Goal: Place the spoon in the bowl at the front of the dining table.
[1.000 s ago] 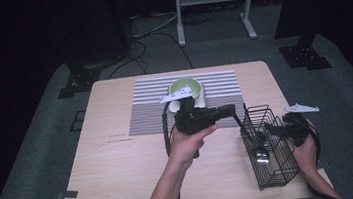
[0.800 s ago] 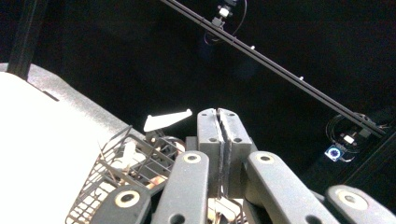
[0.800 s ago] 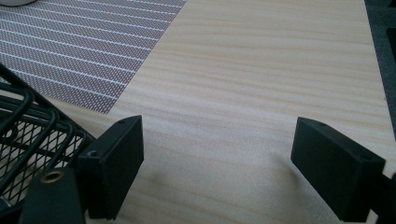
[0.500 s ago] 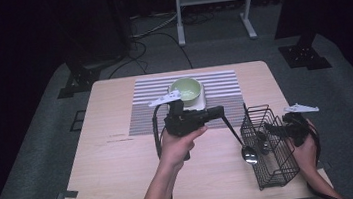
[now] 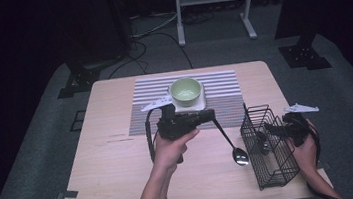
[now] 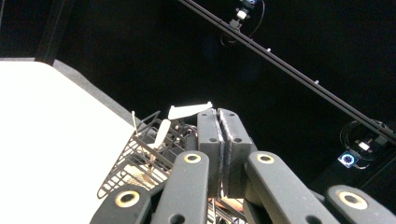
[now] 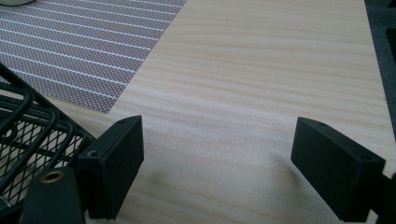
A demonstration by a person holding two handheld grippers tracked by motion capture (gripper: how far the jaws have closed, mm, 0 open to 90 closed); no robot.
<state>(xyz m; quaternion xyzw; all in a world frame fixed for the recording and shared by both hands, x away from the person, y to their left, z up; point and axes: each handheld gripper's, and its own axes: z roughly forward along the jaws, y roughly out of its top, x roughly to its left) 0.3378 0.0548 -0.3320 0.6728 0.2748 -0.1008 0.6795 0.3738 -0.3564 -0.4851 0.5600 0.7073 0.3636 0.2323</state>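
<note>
My left gripper is at mid-table, shut on the handle of a metal spoon. The spoon slants down to the right, its bowl low over the wood just left of a black wire basket. In the left gripper view the jaws are pressed together and point toward the basket. My right gripper sits at the basket's right side, open. In the right gripper view its jaws stand wide apart over bare wood, with the basket's corner at the left.
A green bowl rests on a white square at the back of a striped grey mat. Something shiny, another piece of cutlery, lies inside the basket. The wooden table has open room at the left and front. Stands and cables lie beyond the far edge.
The left gripper has drawn the spoon's bowl out of the basket and carried it leftward, swinging toward the front. The right gripper has stayed beside the basket.
</note>
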